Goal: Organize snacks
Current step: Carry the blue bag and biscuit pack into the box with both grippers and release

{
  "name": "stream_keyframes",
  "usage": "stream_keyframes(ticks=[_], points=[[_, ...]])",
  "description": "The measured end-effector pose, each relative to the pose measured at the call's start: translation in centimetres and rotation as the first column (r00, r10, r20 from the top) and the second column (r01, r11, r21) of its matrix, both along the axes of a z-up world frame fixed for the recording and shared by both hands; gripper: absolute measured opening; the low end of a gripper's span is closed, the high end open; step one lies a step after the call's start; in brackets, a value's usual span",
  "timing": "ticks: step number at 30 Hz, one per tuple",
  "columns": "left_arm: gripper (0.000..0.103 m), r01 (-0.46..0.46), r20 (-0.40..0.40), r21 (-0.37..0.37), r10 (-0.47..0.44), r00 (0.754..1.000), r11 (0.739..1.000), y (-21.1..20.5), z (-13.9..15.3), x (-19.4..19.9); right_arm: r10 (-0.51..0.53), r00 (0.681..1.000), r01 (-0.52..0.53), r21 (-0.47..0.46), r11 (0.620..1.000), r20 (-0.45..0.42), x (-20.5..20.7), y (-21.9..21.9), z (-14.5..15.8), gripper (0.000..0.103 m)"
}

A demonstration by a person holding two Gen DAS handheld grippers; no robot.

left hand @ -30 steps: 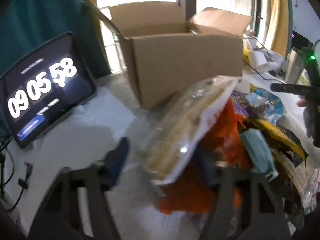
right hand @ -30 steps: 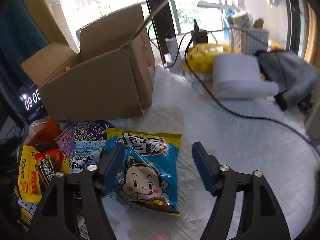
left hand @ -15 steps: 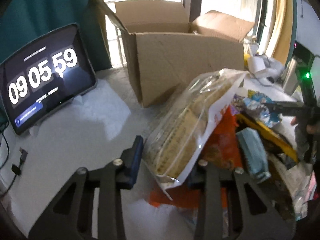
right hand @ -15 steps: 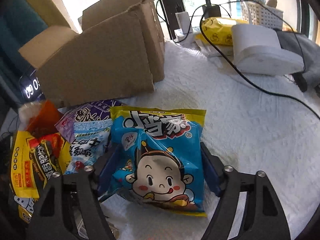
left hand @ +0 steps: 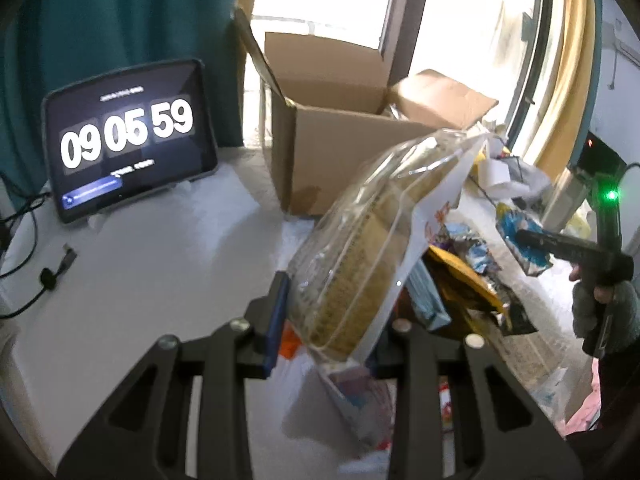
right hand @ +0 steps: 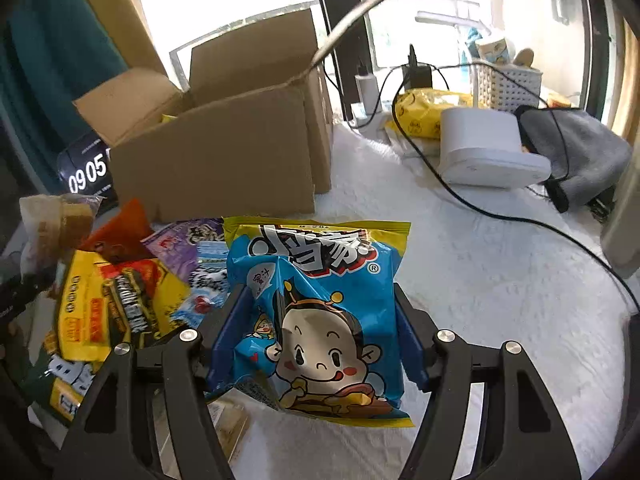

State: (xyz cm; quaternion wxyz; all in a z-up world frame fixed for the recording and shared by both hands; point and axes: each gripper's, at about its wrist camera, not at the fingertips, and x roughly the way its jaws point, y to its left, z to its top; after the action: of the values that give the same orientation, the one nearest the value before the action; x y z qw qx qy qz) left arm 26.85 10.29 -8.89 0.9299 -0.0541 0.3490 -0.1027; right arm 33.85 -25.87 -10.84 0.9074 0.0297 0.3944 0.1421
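Observation:
My left gripper (left hand: 332, 312) is shut on a clear bag of yellow biscuits (left hand: 372, 248) and holds it tilted above the table, in front of the open cardboard box (left hand: 340, 160). My right gripper (right hand: 316, 332) is shut on a blue cartoon snack bag (right hand: 320, 320), which is crumpled between the jaws and lifted off the white cloth. The box also shows in the right wrist view (right hand: 224, 152). A pile of snack packets (right hand: 120, 292) lies to the left of the blue bag.
A tablet clock (left hand: 128, 140) leans at the back left, with cables (left hand: 40, 272) beside it. A white device (right hand: 488, 152), a black cable (right hand: 500, 216), a grey cloth (right hand: 576, 148) and a white basket (right hand: 508, 84) lie right of the box.
My left gripper closed on the biscuit bag and lifted it. My right gripper moved forward over the blue bag, closed on it and raised it.

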Motion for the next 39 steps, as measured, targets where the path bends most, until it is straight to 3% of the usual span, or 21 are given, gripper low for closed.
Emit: stream_keyframes(ticks=[14, 28, 39], points=[[0.033, -0.029, 0.095, -0.073, 0.036, 0.995, 0.997, 0.4, 4.9, -2.3, 0.061, 0.987, -0.062, 0.004, 0.998, 0.145, -2.7, 1.0, 5.4, 0.07], [0.033, 0.013, 0.182, -0.09, 0.003, 0.983, 0.996, -2.9, 8.9, 0.4, 0.143, 0.946, -0.143, -0.023, 0.989, 0.291, -0.8, 3.4, 11.3, 0.07], [0.033, 0.028, 0.213, -0.113, -0.003, 0.977, 0.993, -3.7, 10.8, 3.7, 0.159, 0.906, -0.149, -0.056, 0.987, 0.393, 1.6, 4.8, 16.0, 0.07]])
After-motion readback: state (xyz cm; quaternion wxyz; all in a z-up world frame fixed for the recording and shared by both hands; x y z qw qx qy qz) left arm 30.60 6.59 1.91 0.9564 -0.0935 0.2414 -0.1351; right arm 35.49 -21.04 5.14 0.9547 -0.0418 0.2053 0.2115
